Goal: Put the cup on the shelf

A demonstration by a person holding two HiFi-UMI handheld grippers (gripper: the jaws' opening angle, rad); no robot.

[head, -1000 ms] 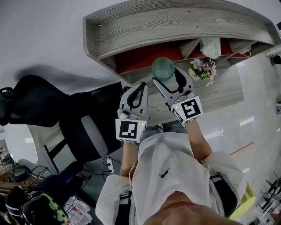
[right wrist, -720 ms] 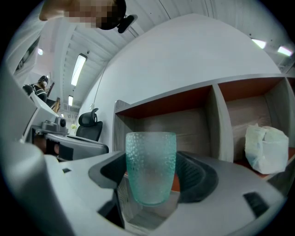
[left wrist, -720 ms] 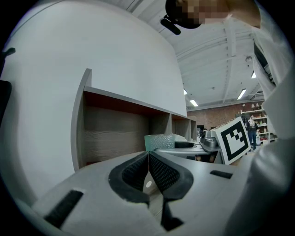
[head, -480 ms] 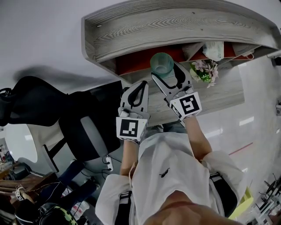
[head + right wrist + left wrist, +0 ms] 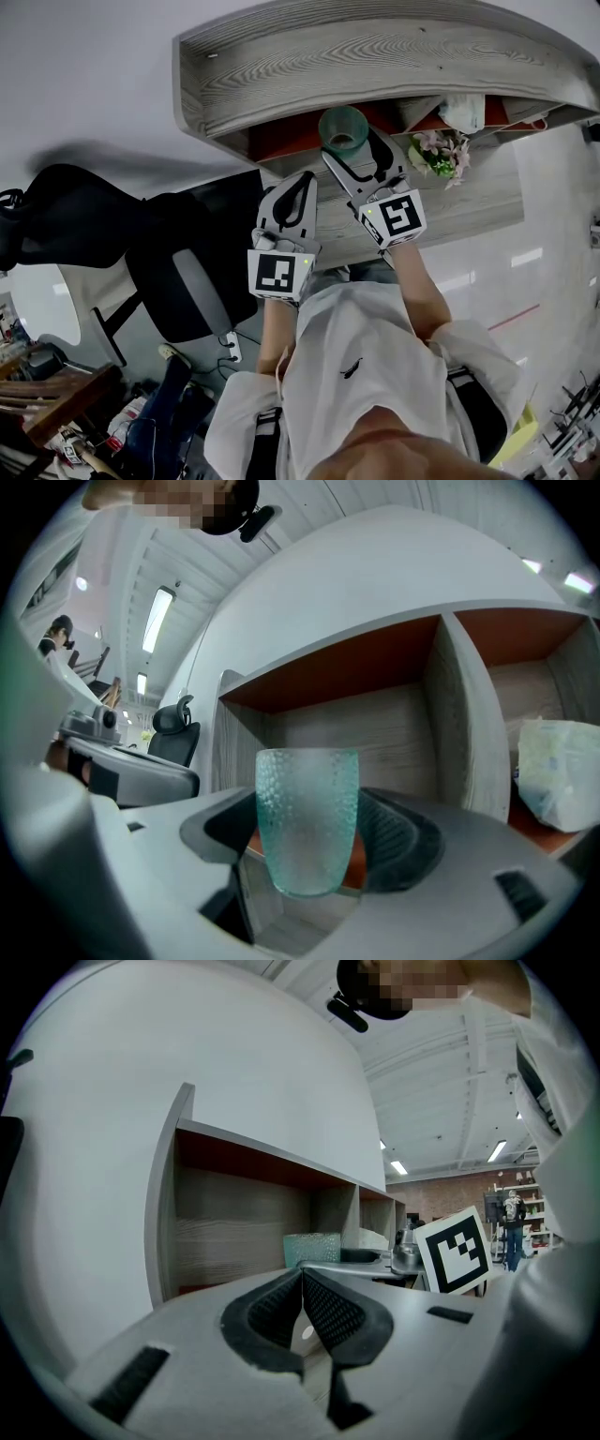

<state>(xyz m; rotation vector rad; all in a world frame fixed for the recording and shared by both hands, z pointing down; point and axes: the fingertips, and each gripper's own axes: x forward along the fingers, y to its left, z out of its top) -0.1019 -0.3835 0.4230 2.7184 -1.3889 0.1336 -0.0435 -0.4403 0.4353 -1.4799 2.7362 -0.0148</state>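
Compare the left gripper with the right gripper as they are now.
1. The left gripper has its jaws pressed together on nothing; the right gripper is shut on the teal cup.
2. In the head view, the right gripper reaches up to the opening of the shelf; the left gripper sits further back, short of it.
Shared: both point toward the shelf.

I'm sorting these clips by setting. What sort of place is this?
Probably an office or lab workspace. A wooden desk carries a cubby shelf, a black office chair stands beside it, and long ceiling strip lights hang over an open room behind.
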